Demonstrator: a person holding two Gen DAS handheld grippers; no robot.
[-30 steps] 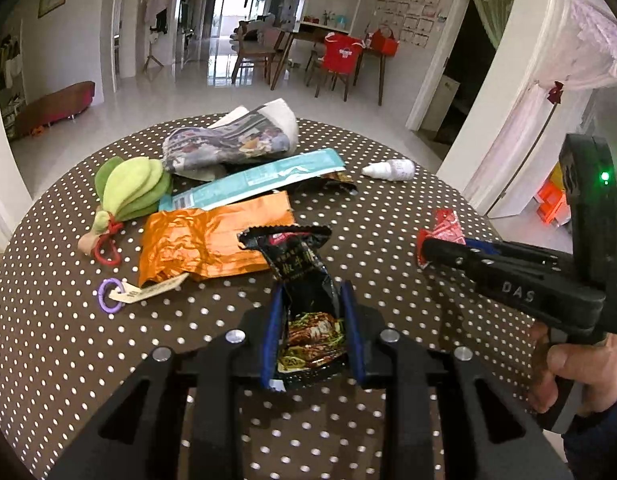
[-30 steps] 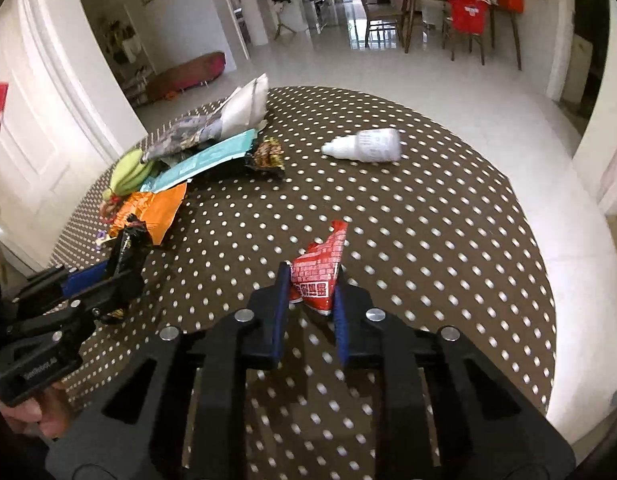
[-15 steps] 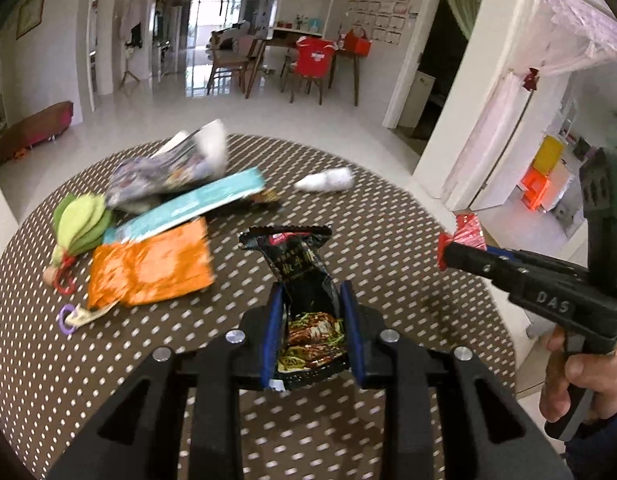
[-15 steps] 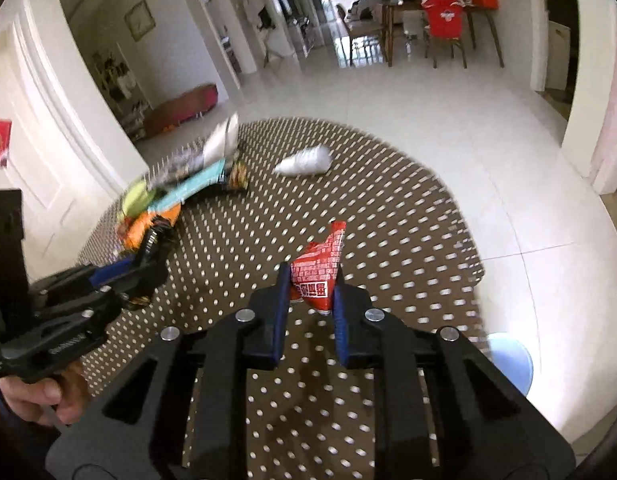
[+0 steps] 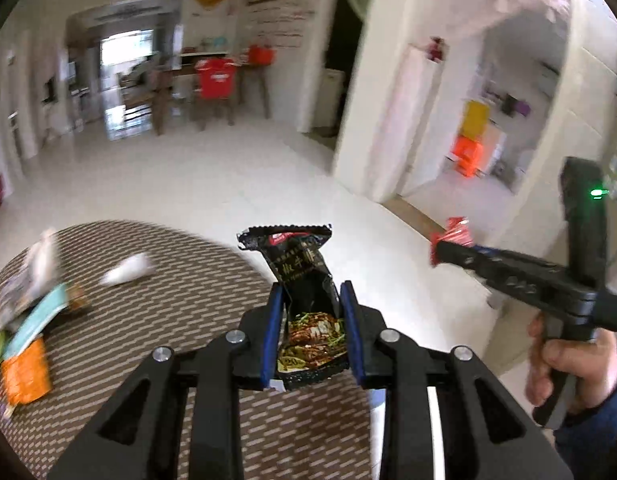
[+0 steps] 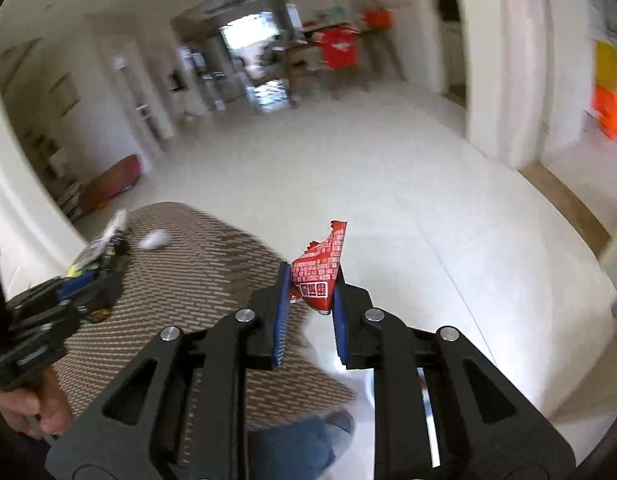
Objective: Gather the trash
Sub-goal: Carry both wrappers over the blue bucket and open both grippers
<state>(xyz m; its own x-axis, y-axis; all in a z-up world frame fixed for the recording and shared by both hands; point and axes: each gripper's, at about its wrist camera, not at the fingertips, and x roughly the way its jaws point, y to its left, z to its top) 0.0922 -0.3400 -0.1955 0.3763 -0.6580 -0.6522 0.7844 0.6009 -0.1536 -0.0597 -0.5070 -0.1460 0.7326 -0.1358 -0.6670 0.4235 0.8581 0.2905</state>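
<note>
My left gripper (image 5: pixel 311 304) is shut on a black snack wrapper (image 5: pixel 304 280) and holds it in the air over the right edge of the round dotted table (image 5: pixel 156 320). My right gripper (image 6: pixel 310 292) is shut on a small red wrapper (image 6: pixel 320 268) and holds it beyond the table's edge, above the white floor. The right gripper also shows in the left wrist view (image 5: pixel 440 246), with the red wrapper (image 5: pixel 454 232) at its tip. More wrappers lie at the table's left: an orange one (image 5: pixel 26 372) and a teal one (image 5: pixel 36 320).
A white bottle (image 5: pixel 128 270) lies on the table's far side, blurred. A green toy and a crumpled bag lie at the far left edge. White tiled floor (image 6: pixel 388 184) spreads to the right. A doorway and wall corner (image 5: pixel 372 120) stand beyond. Chairs stand far back.
Both grippers have swung right and lifted, carrying their wrappers past the table's right edge. The table and its litter have slid to the lower left of both views.
</note>
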